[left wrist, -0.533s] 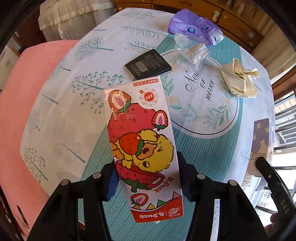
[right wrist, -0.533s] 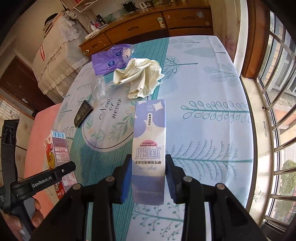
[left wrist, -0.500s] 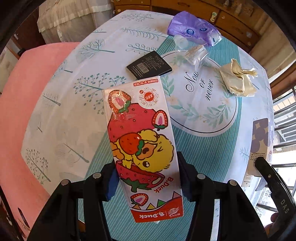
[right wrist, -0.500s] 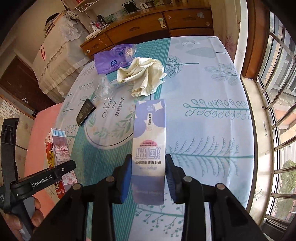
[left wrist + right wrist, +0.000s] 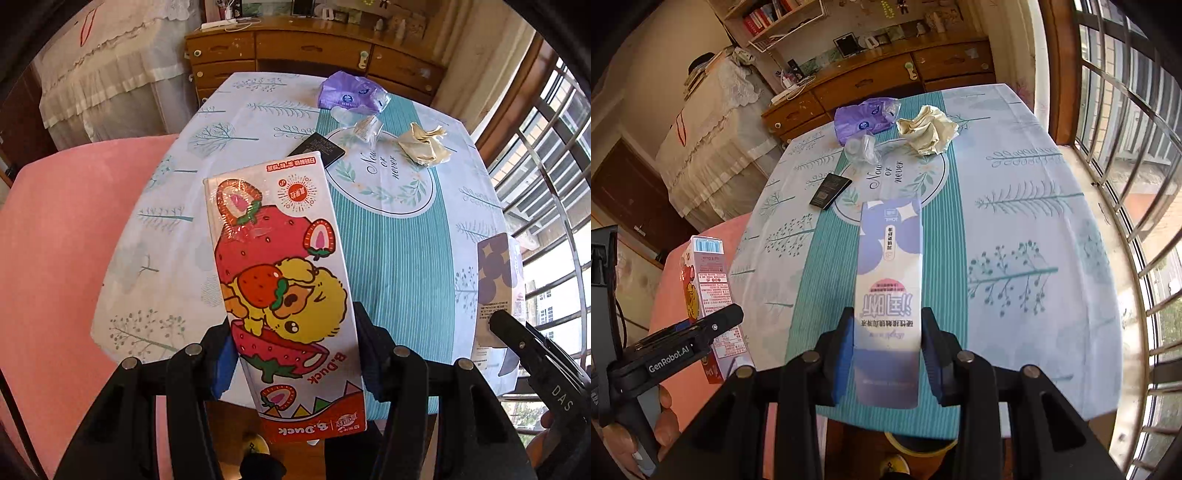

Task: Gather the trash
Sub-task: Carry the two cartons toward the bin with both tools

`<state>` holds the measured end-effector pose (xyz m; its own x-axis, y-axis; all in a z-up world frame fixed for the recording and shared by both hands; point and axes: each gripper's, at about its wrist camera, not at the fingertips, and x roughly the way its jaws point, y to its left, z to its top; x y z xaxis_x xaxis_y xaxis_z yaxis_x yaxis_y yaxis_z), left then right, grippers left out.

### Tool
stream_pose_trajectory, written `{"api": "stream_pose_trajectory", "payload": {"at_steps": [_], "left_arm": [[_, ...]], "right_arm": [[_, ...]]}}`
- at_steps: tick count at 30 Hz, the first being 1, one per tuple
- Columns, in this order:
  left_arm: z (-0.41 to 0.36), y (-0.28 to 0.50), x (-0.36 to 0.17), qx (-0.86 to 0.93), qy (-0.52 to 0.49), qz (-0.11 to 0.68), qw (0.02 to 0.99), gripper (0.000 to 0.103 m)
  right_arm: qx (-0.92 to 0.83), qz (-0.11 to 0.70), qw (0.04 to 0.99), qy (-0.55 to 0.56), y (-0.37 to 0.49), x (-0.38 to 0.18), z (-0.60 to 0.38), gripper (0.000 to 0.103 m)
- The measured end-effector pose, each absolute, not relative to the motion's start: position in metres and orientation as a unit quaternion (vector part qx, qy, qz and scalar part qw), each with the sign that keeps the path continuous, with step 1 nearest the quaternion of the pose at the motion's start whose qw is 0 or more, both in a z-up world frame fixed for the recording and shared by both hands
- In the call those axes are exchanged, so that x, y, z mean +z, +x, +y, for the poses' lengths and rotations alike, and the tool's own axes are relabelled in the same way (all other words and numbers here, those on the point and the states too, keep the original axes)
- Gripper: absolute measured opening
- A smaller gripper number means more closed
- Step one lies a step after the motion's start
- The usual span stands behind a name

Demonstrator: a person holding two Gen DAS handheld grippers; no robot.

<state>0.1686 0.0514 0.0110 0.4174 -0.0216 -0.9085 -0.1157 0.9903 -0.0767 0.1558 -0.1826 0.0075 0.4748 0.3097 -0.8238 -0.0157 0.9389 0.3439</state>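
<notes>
Left wrist | left claw (image 5: pixel 293 354) clamps strawberry carton (image 5: pixel 280 280) | past table edge (image 5: pixel 406 402)

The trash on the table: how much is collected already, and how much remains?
Nothing visibly binned yet. In hand: the left hand-held gripper grips the strawberry carton, and the right hand-held gripper grips the purple carton. Left on the table: purple wrapper, crumpled paper, clear plastic piece and black packet.
</notes>
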Motion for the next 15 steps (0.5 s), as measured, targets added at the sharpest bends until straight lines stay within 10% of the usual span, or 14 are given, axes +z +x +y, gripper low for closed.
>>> {"api": "stream_pose_trajectory", "payload": {"at_steps": [15], "left_arm": [[0.121,0.046,0.023,-0.033,-0.059,0.515,0.854,0.054]], "right_arm": [[0.056,0.497,0.853,0.152,0.012,0.029,-0.122,0.034]]}}
